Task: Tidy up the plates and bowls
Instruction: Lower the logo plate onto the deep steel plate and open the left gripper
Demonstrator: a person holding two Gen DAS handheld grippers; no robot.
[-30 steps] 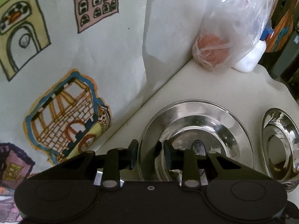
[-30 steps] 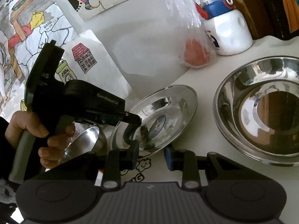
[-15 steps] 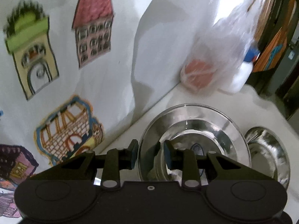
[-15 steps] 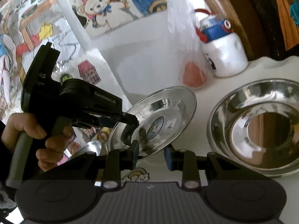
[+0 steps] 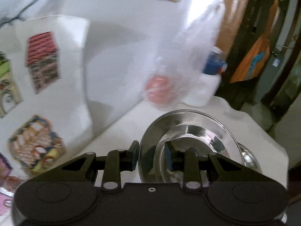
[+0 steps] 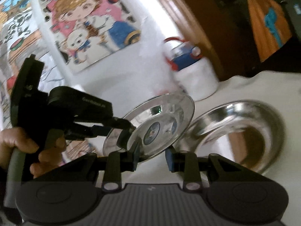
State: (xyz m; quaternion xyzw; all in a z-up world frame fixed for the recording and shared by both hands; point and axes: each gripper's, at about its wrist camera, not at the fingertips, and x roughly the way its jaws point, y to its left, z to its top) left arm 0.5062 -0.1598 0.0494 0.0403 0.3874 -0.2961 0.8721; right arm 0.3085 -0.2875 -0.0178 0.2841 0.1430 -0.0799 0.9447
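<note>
Left claw (image 5: 151, 157): we grip the steel plate (image 5: 190, 131) by its near rim, one finger under, one inside, so it rides tilted clear of the table (image 5: 250, 130).
Plate position: centre of the right wrist frame, lifted, leaning toward the steel bowl (image 6: 242, 131) at right.
Right claw (image 6: 152, 157): fingers parted, grasping nothing, low in the frame.
Purpose: we judge the plate is headed for stacking.

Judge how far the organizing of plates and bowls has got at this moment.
Done: nothing looks stacked yet. In hand: the left gripper holds the steel plate by its rim, tilted, above the table. Left: the large bowl sits alone; the right gripper is open, empty.
</note>
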